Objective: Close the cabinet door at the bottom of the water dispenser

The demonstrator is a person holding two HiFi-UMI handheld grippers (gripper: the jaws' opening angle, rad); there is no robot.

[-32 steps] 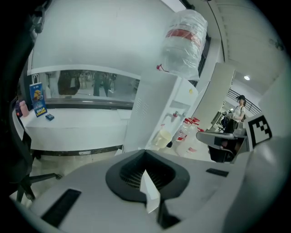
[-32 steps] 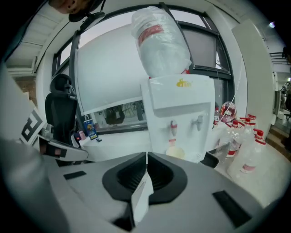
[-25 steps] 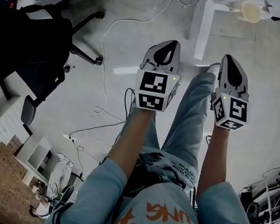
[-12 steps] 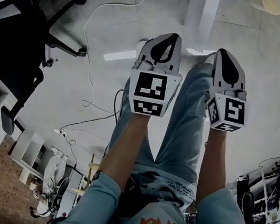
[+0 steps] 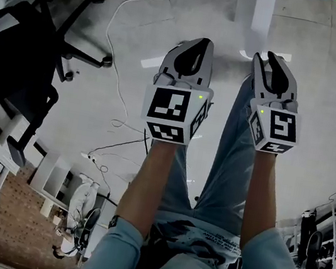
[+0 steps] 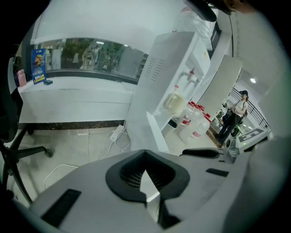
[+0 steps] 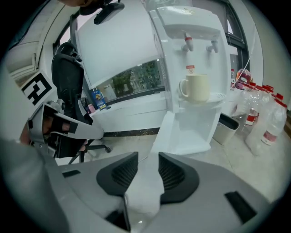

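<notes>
Right gripper (image 7: pixel 146 157): fingers apart, a clear gap between them. They have just been opening. Nothing sits in the gap, and only floor (image 5: pixel 328 93) shows through it.

Left gripper (image 6: pixel 144 152): fingers together, tips meeting, nothing held.

Neither gripper touches anything. Both are well apart from the water dispenser (image 7: pixel 191 68), which stands ahead of them.

Task status: not started, judging by the scene.
- The cabinet door (image 7: pixel 163 134) at the foot of the water dispenser stands wide open. In the right gripper view it is swung out to the left of the dispenser.
- The compartment behind the door is exposed.
- A mug (image 7: pixel 196 88) sits on the ledge under the dispenser's taps, above the open compartment.
- Bottles (image 7: pixel 268 123) stand on the floor to the right of the dispenser.
- Left to do, all of it: get to the door, set a gripper against its outer face and swing it shut.

Pose: the two grippers are held side by side, both tipped forward and down toward the dispenser's base. The forearms are stretched out straight behind them, over the person's own legs. The right gripper faces the dispenser's front. The left gripper sees the dispenser more from the side.
</notes>
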